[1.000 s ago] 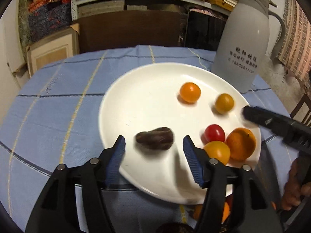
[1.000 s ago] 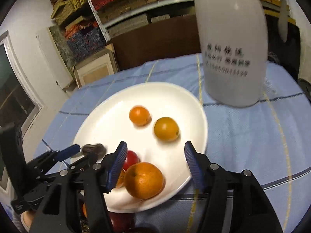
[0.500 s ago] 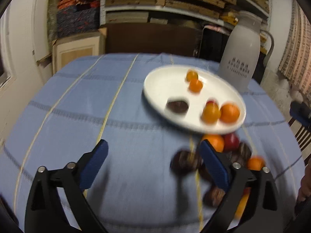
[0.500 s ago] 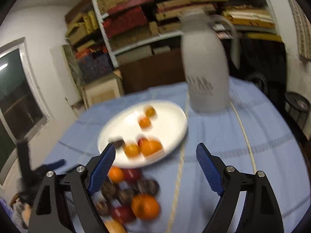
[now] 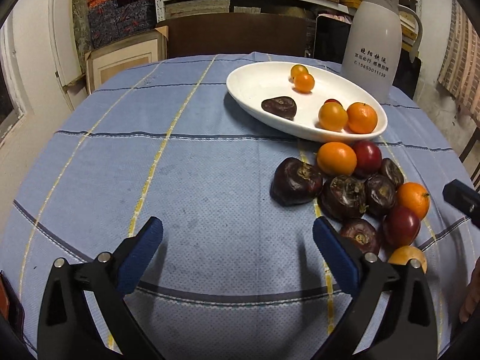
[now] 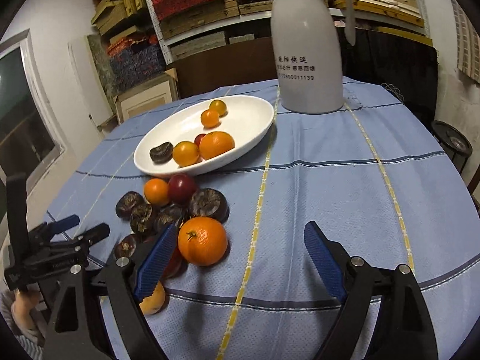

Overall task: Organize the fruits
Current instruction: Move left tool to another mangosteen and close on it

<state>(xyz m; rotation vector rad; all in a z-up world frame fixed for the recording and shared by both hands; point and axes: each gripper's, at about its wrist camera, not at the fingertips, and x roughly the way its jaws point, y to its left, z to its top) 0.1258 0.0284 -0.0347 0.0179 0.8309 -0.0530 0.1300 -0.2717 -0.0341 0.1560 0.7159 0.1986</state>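
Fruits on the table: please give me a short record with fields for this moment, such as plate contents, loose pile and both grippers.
plate: white plate holds six pieces, one a dark water chestnut
loose pile: fruits on the blue tablecloth beside the plate's near rim
nearest fruit: mandarin by the right gripper
left gripper: jaws open, empty
right gripper: jaws open, empty
background: white thermos

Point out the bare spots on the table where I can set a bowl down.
Bare tablecloth spreads left of the white plate and the loose fruit pile, reaching the open left gripper. More bare cloth lies right of the pile, before the white thermos jug, ahead of the open right gripper. The strip between plate and pile is crowded.
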